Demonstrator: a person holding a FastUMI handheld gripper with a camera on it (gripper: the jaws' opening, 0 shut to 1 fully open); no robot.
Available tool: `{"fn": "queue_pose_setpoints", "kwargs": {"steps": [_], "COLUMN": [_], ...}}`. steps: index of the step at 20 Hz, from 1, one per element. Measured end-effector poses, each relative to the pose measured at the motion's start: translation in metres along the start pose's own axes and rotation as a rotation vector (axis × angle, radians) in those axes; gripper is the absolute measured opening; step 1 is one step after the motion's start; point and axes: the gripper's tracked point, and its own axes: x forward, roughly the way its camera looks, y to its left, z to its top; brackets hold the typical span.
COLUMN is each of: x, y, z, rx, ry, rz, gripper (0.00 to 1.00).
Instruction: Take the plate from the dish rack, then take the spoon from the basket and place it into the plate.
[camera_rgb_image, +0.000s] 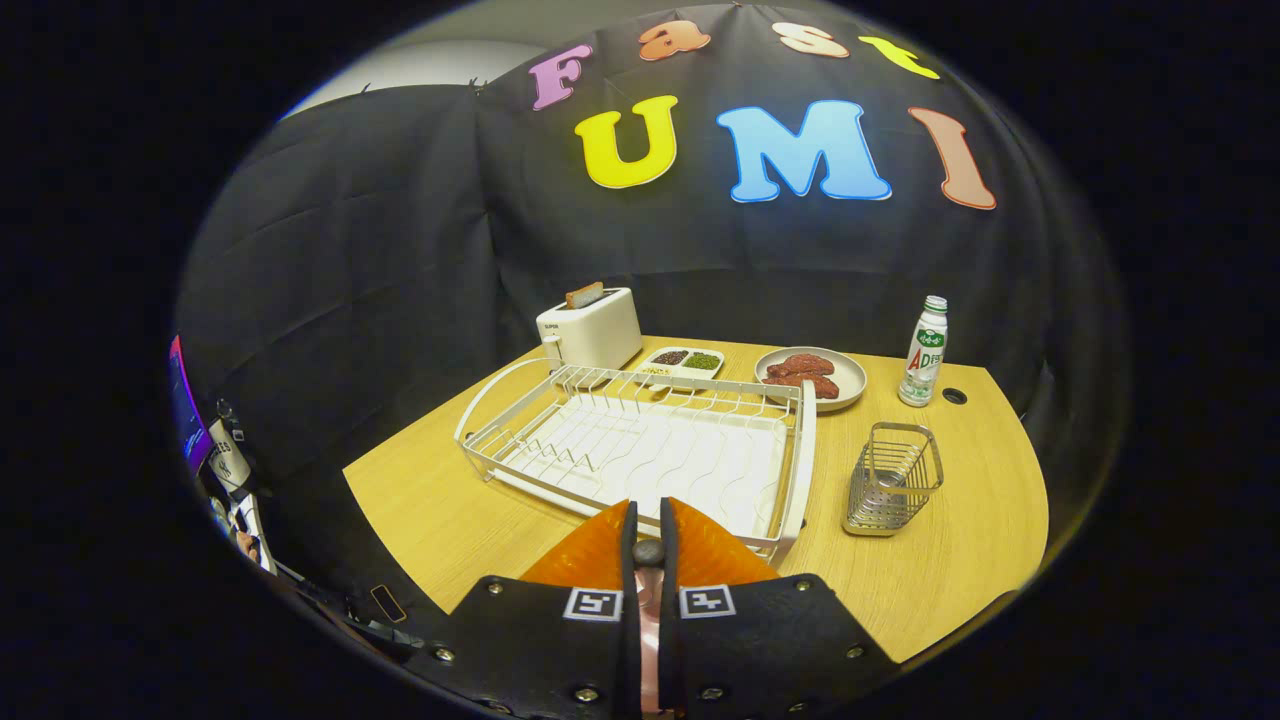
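Note:
My gripper (649, 512) hangs over the near rim of the white wire dish rack (803, 452), its fingers almost together. A slim pink handle with a dark rounded end, apparently the spoon (648, 553), is pinched between them; the rest of it is hidden behind the fingers. No dishes stand in the rack. The metal wire basket (893, 478) stands to the right of the rack and looks empty. I cannot make out the task's plate.
On the wooden table (960, 545), beyond the rack, stand a white toaster (590, 328) with a slice in it, a divided tray (683, 362) of beans, a plate (851, 386) of red meat and a small bottle (923, 352).

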Motion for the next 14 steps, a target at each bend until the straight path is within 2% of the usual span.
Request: {"fn": "queue_pose_setpoints", "kwargs": {"steps": [5,7,11,14], "x": [-0.001,-0.006,-0.011,-0.021], "y": [-0.005,-0.010,-0.024,-0.041], "z": [-0.017,-0.022,-0.024,-0.006], "rx": [-0.011,0.003,0.025,0.005], "ry": [0.012,0.030,0.032,-0.015], "rz": [-0.019,-0.037,-0.081,-0.149], "gripper": [0.07,0.12,0.15,0.18]}}
